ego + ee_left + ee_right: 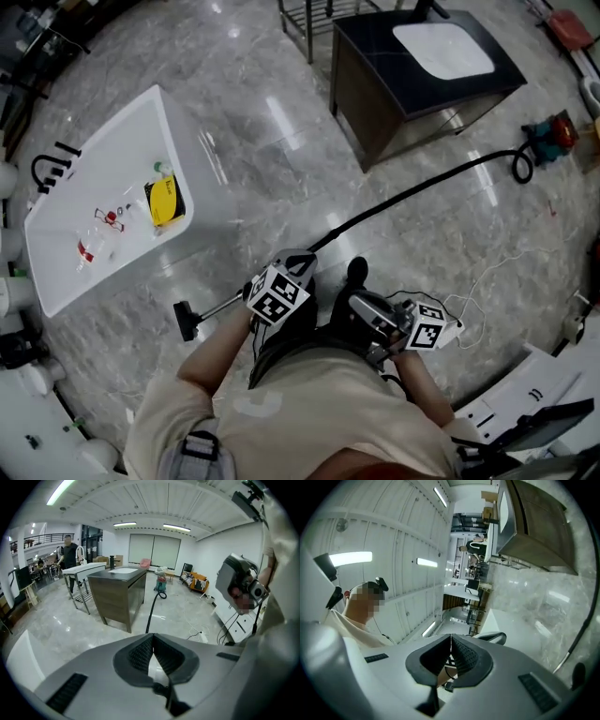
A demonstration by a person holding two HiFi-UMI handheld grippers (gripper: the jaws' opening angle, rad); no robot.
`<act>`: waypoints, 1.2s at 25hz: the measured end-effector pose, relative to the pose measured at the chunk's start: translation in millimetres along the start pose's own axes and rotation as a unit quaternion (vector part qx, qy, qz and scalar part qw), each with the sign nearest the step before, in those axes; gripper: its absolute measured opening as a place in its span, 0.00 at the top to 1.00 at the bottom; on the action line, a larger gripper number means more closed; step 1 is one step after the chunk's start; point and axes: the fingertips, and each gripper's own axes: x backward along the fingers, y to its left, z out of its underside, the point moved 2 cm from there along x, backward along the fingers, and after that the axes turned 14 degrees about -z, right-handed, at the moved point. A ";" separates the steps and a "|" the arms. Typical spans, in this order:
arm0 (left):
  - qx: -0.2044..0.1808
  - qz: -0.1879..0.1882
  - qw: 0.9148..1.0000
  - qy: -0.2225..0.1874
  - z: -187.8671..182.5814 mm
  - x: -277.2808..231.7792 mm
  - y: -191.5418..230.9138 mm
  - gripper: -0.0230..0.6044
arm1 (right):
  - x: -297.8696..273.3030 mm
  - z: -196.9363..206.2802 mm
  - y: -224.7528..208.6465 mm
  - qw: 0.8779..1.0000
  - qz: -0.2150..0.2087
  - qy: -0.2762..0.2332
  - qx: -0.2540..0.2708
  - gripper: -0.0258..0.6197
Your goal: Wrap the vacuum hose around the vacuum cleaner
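Hose: the black vacuum hose (412, 192) lies loose on the grey marble floor (272, 141). It runs from just ahead of the person's hands diagonally to the far right and ends in a small loop.
Vacuum cleaner: a red and teal vacuum cleaner (553, 136) stands on the floor at the far right, just beside the hose's loop. No hose is wound round it.
Near end of hose: it passes under the left tool in the head view, and the join there is hidden.
Wand and nozzle: a metal wand (220, 307) lies on the floor left of the hands, with a black floor nozzle (185, 321) at its outer end.
Left tool: the left tool (153, 639) has its jaws pressed together with nothing between them. It faces along the hose toward the vacuum cleaner.
Right tool: the right tool (450, 639) has its jaws pressed together and is empty. It sits near the left tool.
Dark cabinet: the dark cabinet (375, 103) has a white top. The hose passes near its front corner.
White counter: the white counter (112, 159) is to the left and carries a yellow object (164, 202) and small red-and-clear items.
Cable: a thin white cable (492, 272) lies on the floor to the right, apart from the hose.
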 end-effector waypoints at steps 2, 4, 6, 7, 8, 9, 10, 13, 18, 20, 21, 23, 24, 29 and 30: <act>-0.005 -0.016 1.000 0.015 0.1 -25.3 9.2 0.96 | 0.4 -13.3 -27.8 0.999 -0.008 0.030 -0.012 0.95; 0.003 -0.025 0.999 0.045 17.5 -39.1 16.3 0.96 | 1.4 -16.2 -55.7 0.998 -0.015 0.045 -0.033 0.95; 0.012 -0.020 0.998 0.063 35.5 -59.1 21.4 0.96 | 8.9 -20.8 -84.9 0.998 -0.012 0.048 -0.042 0.95; 0.019 -0.016 0.998 0.064 43.0 -71.8 20.8 0.96 | 16.3 -22.6 -98.5 0.998 -0.007 0.051 -0.042 0.95; 0.029 -0.014 0.997 0.064 51.3 -83.4 19.0 0.95 | 24.4 -22.0 -110.9 0.998 -0.003 0.058 -0.040 0.95; 0.040 -0.018 0.997 0.068 60.8 -93.3 18.0 0.96 | 31.4 -19.5 -122.4 0.997 0.001 0.065 -0.040 0.95; 0.051 -0.024 0.996 0.075 71.3 -102.4 18.4 0.96 | 36.9 -16.5 -133.7 0.997 0.002 0.071 -0.042 0.95; 0.056 -0.028 0.993 0.101 107.0 -131.2 17.5 0.95 | 51.5 -3.5 -165.3 0.995 0.008 0.079 -0.054 0.95; 0.051 -0.021 0.990 0.128 170.1 -164.9 11.8 0.95 | 77.8 42.3 -201.8 0.992 0.026 0.084 -0.095 0.95; 0.043 -0.026 0.989 0.142 197.0 -180.8 17.0 0.95 | 85.2 63.6 -214.8 0.989 0.025 0.089 -0.115 0.95; 0.040 -0.027 0.987 0.151 211.1 -191.9 18.8 0.95 | 90.1 73.3 -221.6 0.988 0.026 0.092 -0.124 0.95; 0.035 -0.030 0.985 0.166 238.6 -220.8 20.4 0.95 | 102.3 86.9 -237.0 0.985 0.034 0.097 -0.135 0.95; 0.032 -0.031 0.984 0.172 252.0 -236.1 19.5 0.95 | 108.7 91.0 -244.8 0.985 0.040 0.096 -0.139 0.95; 0.008 0.013 0.974 0.228 325.1 -308.2 -2.0 0.95 | 137.1 100.3 -273.1 0.981 0.067 0.094 -0.157 0.95; 0.008 0.029 0.969 0.244 339.0 -322.6 -8.1 0.91 | 144.0 102.0 -274.5 0.980 0.073 0.100 -0.159 0.95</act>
